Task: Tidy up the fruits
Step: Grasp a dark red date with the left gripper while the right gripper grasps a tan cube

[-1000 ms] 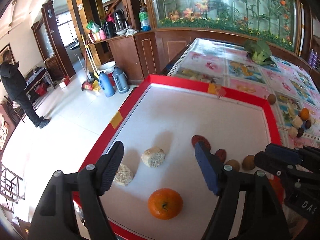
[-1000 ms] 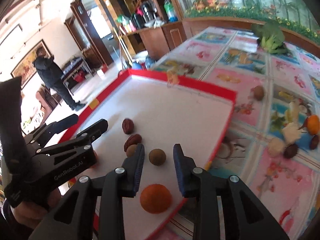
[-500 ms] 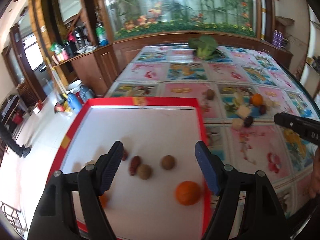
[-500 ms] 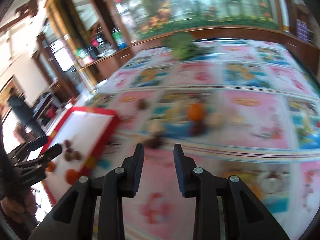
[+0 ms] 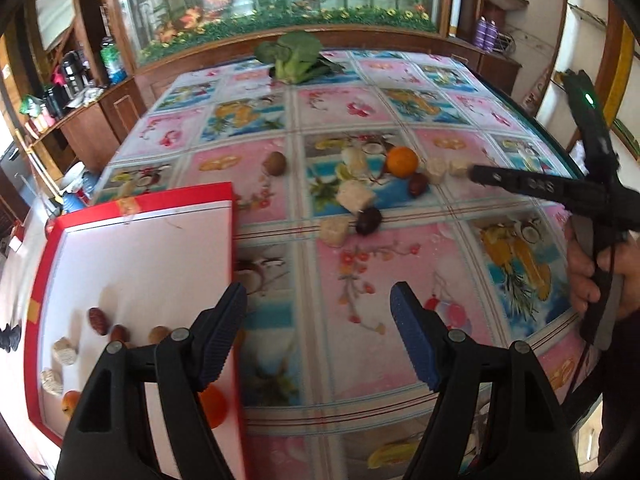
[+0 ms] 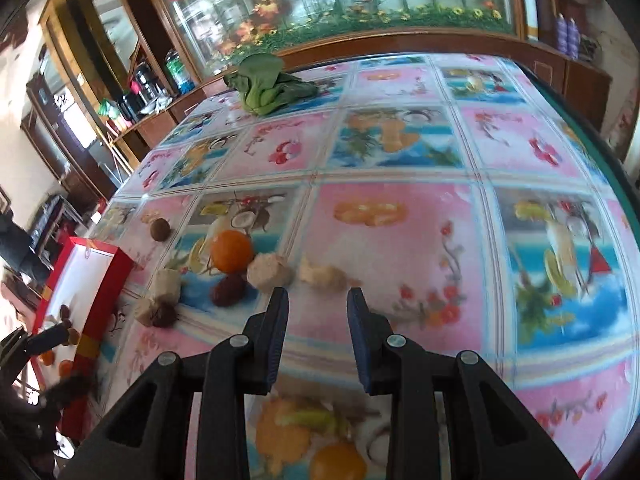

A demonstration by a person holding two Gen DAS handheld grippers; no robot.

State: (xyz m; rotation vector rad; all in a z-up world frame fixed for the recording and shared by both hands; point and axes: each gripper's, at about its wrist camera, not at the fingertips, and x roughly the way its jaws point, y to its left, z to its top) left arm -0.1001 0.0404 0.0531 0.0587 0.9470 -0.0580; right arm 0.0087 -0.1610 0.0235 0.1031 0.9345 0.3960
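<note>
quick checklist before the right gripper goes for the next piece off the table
1. Right gripper open and holding nothing: ok.
2. Target within line: pale chunks lie just beyond its fingertips, beside the orange: ok.
3. Neighbours clear of the grasp: a dark date touches the cluster, so a bump is possible: not ok.
4. Left gripper open and out of the way, hovering near the red tray edge: ok.
5. Room in the tray for more: white floor shows bare space: ok.
6. Which chunk is meant: cannot tell.
</note>
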